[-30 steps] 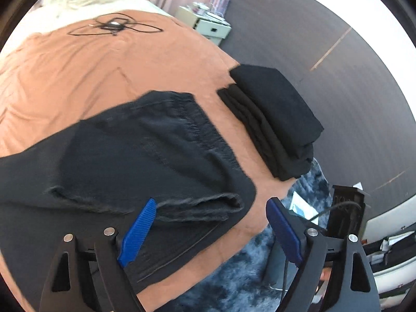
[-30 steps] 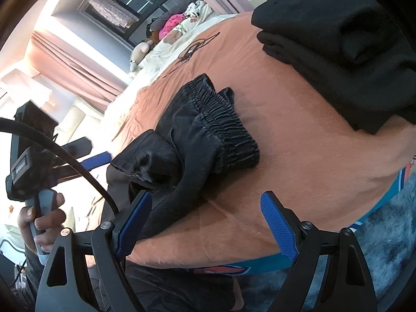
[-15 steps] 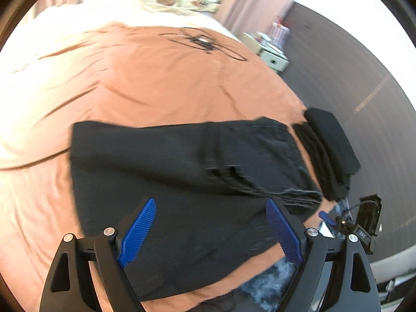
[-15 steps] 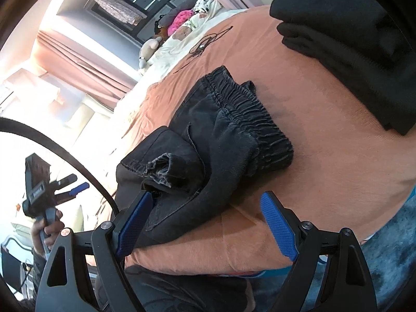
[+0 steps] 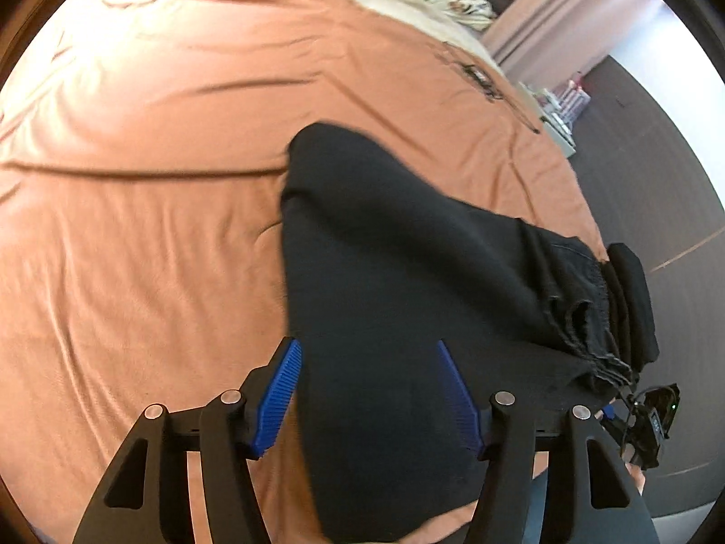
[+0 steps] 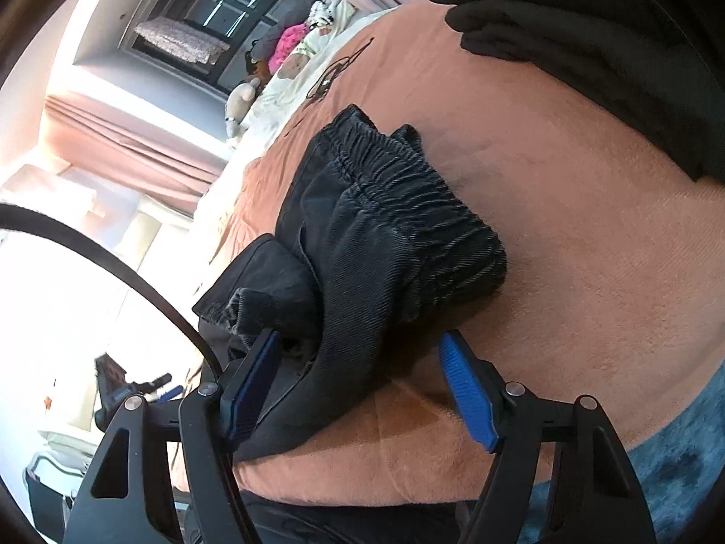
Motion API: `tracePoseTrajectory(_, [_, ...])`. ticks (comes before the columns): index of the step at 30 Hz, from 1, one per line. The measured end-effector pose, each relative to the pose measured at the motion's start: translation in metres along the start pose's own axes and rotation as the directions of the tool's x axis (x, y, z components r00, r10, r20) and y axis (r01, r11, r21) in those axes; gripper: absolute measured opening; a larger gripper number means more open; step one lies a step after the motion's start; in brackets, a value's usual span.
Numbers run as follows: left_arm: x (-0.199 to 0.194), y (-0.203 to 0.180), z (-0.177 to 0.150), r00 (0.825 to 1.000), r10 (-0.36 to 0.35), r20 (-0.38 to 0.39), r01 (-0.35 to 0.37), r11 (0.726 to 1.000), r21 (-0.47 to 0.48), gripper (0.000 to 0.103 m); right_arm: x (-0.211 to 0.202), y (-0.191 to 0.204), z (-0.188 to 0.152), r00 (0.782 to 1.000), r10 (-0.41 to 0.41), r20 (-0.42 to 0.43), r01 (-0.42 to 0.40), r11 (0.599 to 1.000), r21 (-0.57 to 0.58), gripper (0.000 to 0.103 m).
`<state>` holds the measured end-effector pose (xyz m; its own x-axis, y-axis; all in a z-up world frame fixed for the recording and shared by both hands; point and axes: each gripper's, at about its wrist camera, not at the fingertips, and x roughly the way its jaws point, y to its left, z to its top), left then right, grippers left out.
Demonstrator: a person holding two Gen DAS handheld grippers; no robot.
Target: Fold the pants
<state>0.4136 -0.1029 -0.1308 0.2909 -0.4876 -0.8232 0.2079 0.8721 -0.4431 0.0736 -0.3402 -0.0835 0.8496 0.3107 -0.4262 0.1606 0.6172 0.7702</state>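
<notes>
Dark grey pants [image 5: 385, 249] lie across an orange bedspread [image 5: 136, 226], legs stretched out and the waist end bunched. My left gripper [image 5: 367, 399] hovers over the leg end. Its jaws are closing, one pad at the cloth's left edge and the other over the fabric, neither pressing. In the right wrist view the elastic waistband [image 6: 408, 208] sits crumpled near the bed's front edge. My right gripper [image 6: 358, 362] straddles a fold of the pants. Its jaws are closing too; the left pad is against the frayed hem and the right pad stands clear.
A stack of folded black clothes [image 6: 611, 36] lies just right of the waistband. A black cable [image 6: 335, 72] lies farther up the bed, before pillows and plush toys. A blue shaggy rug [image 6: 670, 453] covers the floor below the bed edge. A white nightstand [image 5: 557, 109] stands beside the bed.
My left gripper swept from the waist end along the pants to the leg end and its jaws narrowed. My right gripper moved closer onto the bunched fabric and narrowed as well.
</notes>
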Motion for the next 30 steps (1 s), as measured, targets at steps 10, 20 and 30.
tracePoseTrajectory(10, [0.05, 0.026, -0.004, 0.994, -0.057, -0.093, 0.051, 0.997, -0.06, 0.063, 0.017, -0.02, -0.003, 1.0, 0.028, 0.006, -0.028, 0.996, 0.088, 0.072])
tracePoseTrajectory(20, [0.049, 0.016, 0.005, 0.996, -0.076, -0.037, 0.074, 0.996, -0.056, 0.01, 0.033, -0.036, 0.003, 0.995, 0.092, 0.028, -0.095, 0.982, 0.164, 0.034])
tracePoseTrajectory(30, [0.0, 0.038, 0.022, 0.996, -0.069, 0.061, 0.075, 0.992, -0.099, 0.006, 0.044, -0.009, -0.004, 0.994, 0.113, 0.0, -0.112, 0.988, 0.106, 0.023])
